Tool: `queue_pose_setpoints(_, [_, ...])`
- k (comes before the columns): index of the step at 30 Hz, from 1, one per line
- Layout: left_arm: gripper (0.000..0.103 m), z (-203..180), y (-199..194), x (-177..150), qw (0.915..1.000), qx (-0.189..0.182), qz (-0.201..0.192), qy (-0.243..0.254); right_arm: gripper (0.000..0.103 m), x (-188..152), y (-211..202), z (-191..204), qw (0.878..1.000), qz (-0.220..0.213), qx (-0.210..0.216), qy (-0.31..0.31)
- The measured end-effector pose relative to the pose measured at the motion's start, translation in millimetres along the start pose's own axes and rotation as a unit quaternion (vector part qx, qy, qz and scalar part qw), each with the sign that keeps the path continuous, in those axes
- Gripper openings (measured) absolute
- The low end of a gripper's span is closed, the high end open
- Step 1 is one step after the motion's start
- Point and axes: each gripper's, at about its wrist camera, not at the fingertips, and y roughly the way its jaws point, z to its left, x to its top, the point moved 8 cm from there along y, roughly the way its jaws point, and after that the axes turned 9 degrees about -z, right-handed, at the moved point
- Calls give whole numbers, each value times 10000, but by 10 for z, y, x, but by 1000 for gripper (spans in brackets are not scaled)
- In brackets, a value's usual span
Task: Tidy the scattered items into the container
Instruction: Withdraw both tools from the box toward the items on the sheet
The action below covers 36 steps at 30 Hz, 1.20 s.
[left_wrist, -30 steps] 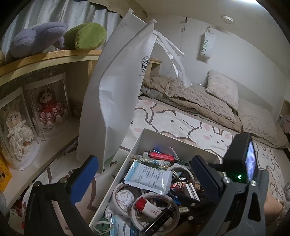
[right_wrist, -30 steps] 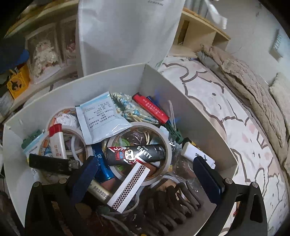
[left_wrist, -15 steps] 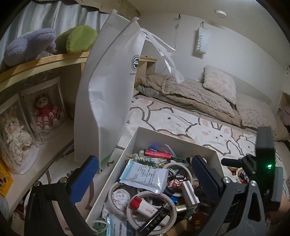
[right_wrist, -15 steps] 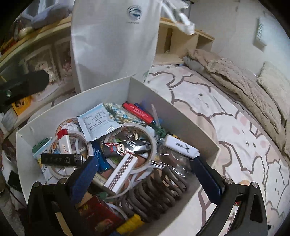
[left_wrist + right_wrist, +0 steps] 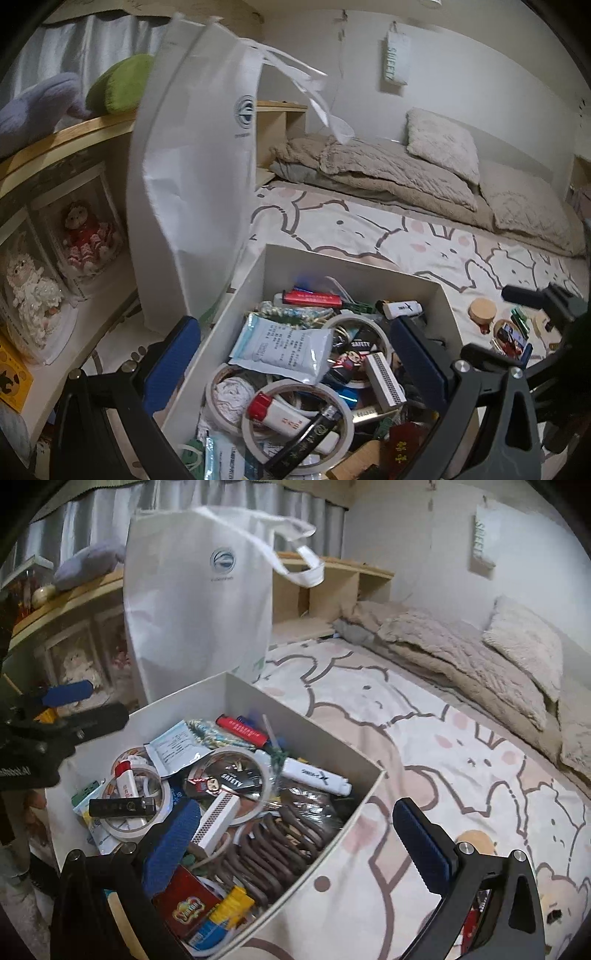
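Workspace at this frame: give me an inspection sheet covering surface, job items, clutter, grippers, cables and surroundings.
Surface: bed sheet with a cartoon animal print.
Job's things: white box crowded with tape rolls, a white packet, a red lighter and a matchbox; a round wooden lid and other small items lie outside on the sheet.
Clutter: white tote bag upright behind the box.
Grippers: left gripper open over the box; right gripper open, empty, at the box's corner.
Cables: nothing seen.
Surroundings: shelf with boxed dolls, pillows, blanket.
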Motion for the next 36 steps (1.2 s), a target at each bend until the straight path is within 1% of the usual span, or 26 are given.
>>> queue_pose_setpoints(4, [103,-102,17,-26,9999,-30,47,140,103,13,-112,-113,9998,-144,-51,134])
queue_pose_setpoints(8, [103,-175,30,-37,9997,4,62,215,103,4,-161,-191,9996,-176,-107,179])
queue_pose_setpoints(14, [103,-305,27,-48,9994,-55,74,329,103,-23,-270,-292,9992,-261,-131,282])
queue_pose_setpoints(25, [103,-386,38,-29,9991,7,62,410,103,-66,-430,-482,9982,-367,-261,386])
queue_pose_setpoints(30, [103,-459,40,-21,9993,-82,52,360,103,-88,-506,-563,9978,-424,-345,381])
queue_pose_setpoints(36, [103,-630,69,-36,9986,-138,78,498,103,-141,-604,-703,9970,-447,-442,456])
